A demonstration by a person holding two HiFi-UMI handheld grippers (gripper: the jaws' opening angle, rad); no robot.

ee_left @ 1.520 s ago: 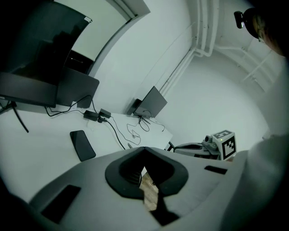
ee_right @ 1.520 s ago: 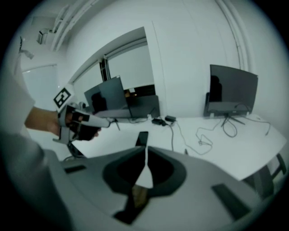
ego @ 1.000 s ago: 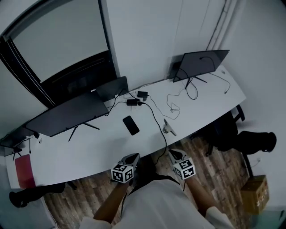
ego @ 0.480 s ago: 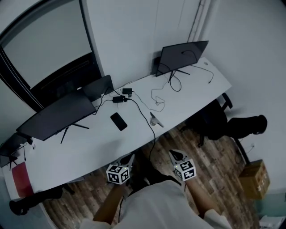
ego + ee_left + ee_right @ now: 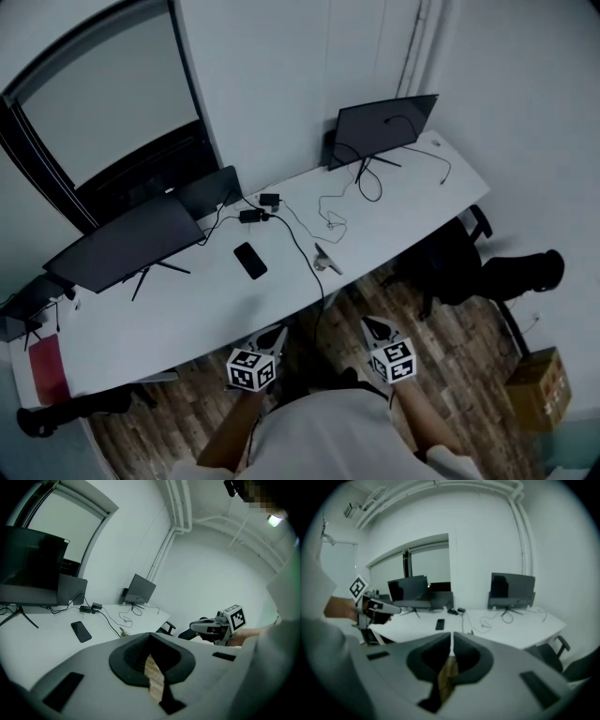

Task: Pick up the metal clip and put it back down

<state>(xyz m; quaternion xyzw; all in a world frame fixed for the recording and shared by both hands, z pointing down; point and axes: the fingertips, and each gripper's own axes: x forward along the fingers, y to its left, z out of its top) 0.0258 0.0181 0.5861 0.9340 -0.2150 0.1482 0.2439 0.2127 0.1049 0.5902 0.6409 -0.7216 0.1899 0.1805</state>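
The metal clip (image 5: 326,260) lies on the white desk (image 5: 187,319) near its front edge, beside a black cable; it also shows small in the left gripper view (image 5: 123,631). Both grippers hang over the wooden floor in front of the desk, well short of the clip. My left gripper (image 5: 274,334) is shut with nothing in it, its jaws meeting at the tip (image 5: 150,635). My right gripper (image 5: 374,326) is likewise shut and empty (image 5: 451,641). Each gripper shows in the other's view: the right gripper (image 5: 206,626), the left gripper (image 5: 382,605).
A black phone (image 5: 249,260) lies left of the clip. Two monitors (image 5: 122,242) (image 5: 384,129), a laptop (image 5: 211,190), a power adapter (image 5: 251,216) and cables sit on the desk. A black office chair (image 5: 487,272) stands at the right, a cardboard box (image 5: 536,388) on the floor.
The head view has drawn back and shifted, so the desk and clip sit farther off and higher in frame. Both grippers stay shut and low near the body.
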